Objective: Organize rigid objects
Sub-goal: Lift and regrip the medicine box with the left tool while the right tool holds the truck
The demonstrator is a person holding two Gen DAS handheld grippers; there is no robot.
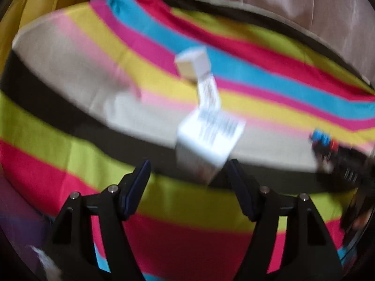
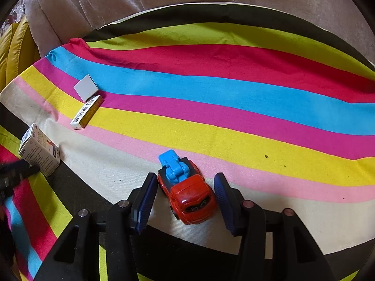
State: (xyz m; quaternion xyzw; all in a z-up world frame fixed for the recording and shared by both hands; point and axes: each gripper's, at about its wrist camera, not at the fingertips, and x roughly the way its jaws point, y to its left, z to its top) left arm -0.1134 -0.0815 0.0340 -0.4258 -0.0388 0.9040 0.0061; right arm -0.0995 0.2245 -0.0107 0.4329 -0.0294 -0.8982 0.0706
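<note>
Right gripper (image 2: 185,201) astride the toy car (image 2: 187,192); grasp not yet made.

Its jaws stand apart, one either side of the car, neither touching; the car sits on the striped cloth (image 2: 234,121), on the cream band. Well left of the car lie three boxes: a white box (image 2: 85,87), a yellow box (image 2: 87,112) just beside it, and a printed box (image 2: 39,149) nearer the edge. Left gripper (image 1: 187,182) is also spread, near the printed box, holding nothing; that view is blurred. Judged next: close squarely on the car's sides, then lift.

Left view motion-blurred, right sharp, fisheye-warped
</note>
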